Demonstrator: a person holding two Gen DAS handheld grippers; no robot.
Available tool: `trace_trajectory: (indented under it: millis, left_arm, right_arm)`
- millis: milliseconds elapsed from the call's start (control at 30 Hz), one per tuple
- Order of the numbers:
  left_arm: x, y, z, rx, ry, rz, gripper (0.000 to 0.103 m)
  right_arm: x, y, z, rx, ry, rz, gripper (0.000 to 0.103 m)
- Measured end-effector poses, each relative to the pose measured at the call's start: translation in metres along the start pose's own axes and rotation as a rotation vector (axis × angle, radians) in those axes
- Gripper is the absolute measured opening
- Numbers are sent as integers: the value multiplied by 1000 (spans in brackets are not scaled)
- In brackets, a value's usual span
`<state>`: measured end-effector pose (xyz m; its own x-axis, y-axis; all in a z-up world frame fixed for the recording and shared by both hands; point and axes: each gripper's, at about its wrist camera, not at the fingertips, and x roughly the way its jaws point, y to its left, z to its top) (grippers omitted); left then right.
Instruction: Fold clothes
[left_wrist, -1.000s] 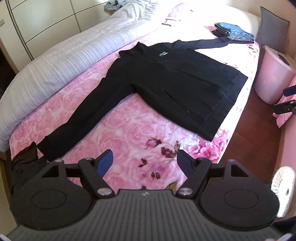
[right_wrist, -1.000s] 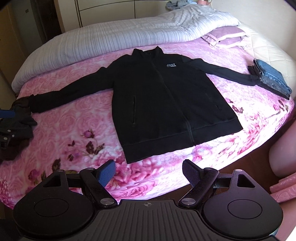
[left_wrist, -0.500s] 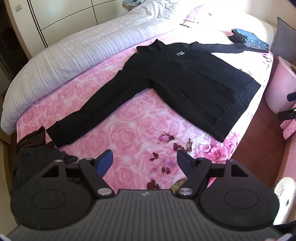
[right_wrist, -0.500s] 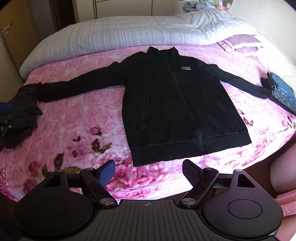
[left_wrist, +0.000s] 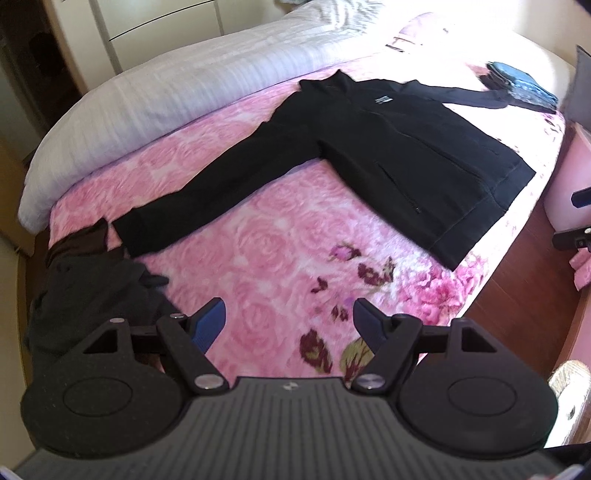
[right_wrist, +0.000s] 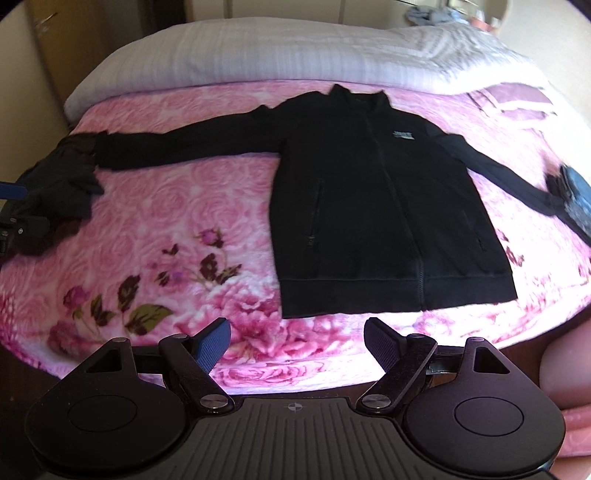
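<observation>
Jacket (right_wrist: 384, 206) flat on bedspread (right_wrist: 192, 221); left hand-held gripper (left_wrist: 289, 320) and right hand-held gripper (right_wrist: 297, 339) agape, empty

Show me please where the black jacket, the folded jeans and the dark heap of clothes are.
black jacket (right_wrist: 388, 206): right wrist view, front of body beside the zip.
folded jeans (left_wrist: 524, 83): left wrist view, blue top of the stack.
dark heap of clothes (left_wrist: 88, 288): left wrist view, middle of the pile.
</observation>
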<state>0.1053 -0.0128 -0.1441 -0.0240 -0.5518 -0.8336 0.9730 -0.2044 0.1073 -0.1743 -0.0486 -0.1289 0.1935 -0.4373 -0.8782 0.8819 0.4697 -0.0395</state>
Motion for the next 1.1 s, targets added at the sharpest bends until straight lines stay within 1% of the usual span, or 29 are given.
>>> trace_trajectory:
  millis: [100,233,333,400,500,567,700,733,767,800,833,967,1100]
  left_arm:
    - [-4,6,-12,-26,8,19,73]
    - [-2,19,-20,-29,16,37,74]
    - [15,36,-16,-20,37,42,74]
    - [30,51,-6,7,41,44,74]
    - [56,79,18,80,23,71,74]
    - [73,98,33,118,7,88,74]
    - [109,142,58,182,-1,121,74]
    - [116,154,63,191,-4,128,74]
    - [122,165,66,185,-9,141,74]
    - [128,177,69,178,-13,154,74]
    - [133,189,70,158,-18,163,74]
    - [149,230,72,64,-34,200,74]
    - [153,253,60,-25,-55,231,74]
  right_arm:
    - [2,10,-1,-39,4,16,82]
    - [16,22,7,-87,23,46,82]
    - [30,35,20,-122,23,66,82]
    - [41,45,33,-166,12,57,82]
    - [60,63,61,-248,-3,58,82]
    - [77,75,85,-310,-18,81,82]
    - [121,116,134,-473,-77,118,82]
    - [133,128,147,-504,-98,136,79]
    - [147,140,158,-537,-117,159,72]
    - [162,153,168,-577,-127,182,58]
    - [178,167,177,-617,-135,203,52]
    - [248,226,203,-786,-142,270,52]
    - [313,280,219,-942,-156,319,52]
